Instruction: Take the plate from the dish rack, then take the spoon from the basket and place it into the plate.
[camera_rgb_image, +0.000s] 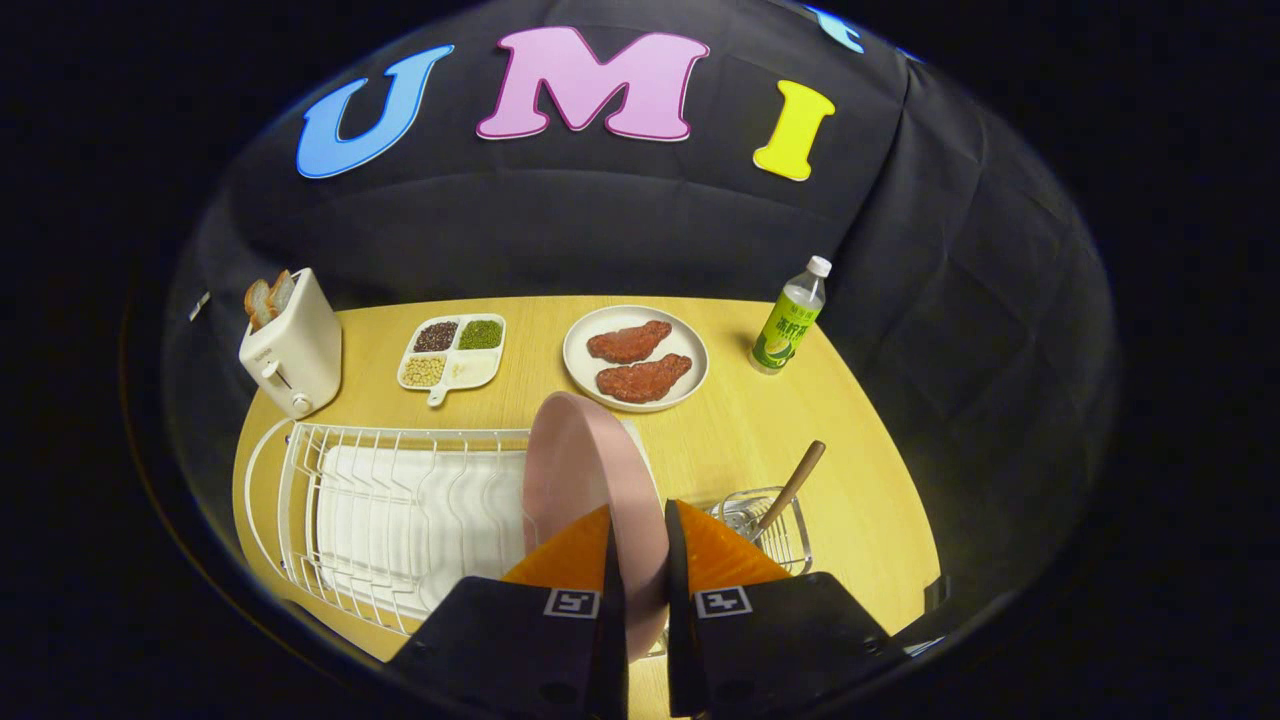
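Clamped between the two fingers of the gripper (640, 560), a pink plate (590, 480) stands on edge, its rim running down into the narrow gap between them; both fingers press on it, one on each face. That plate rises above the right end of the white wire dish rack (400, 500), which sits on a white drip tray and spreads away to the plate's left across the wooden table (880, 500). Whether the plate's lower edge still touches the rack wires cannot be told, since the fingers hide it.

Just right of the plate is a small wire basket (775, 525), and a spoon (790, 490) with a wooden handle leans out of it, the handle tilted up and away from the plate. Its bowl end lies down inside the basket, partly hidden behind one finger.

Beyond the plate, farther across the table, a round white dish (680, 385) carries two reddish-brown pieces of meat (635, 360). Left of that dish is a white four-compartment tray (452, 352) filled with dark, green and pale grains. Beyond the rack's far left corner stands a white toaster (292, 350) with bread slices (268, 296) poking up from its slot. Right of the meat dish, near the table's edge, a green-labelled bottle (790, 318) with a white cap stands upright.
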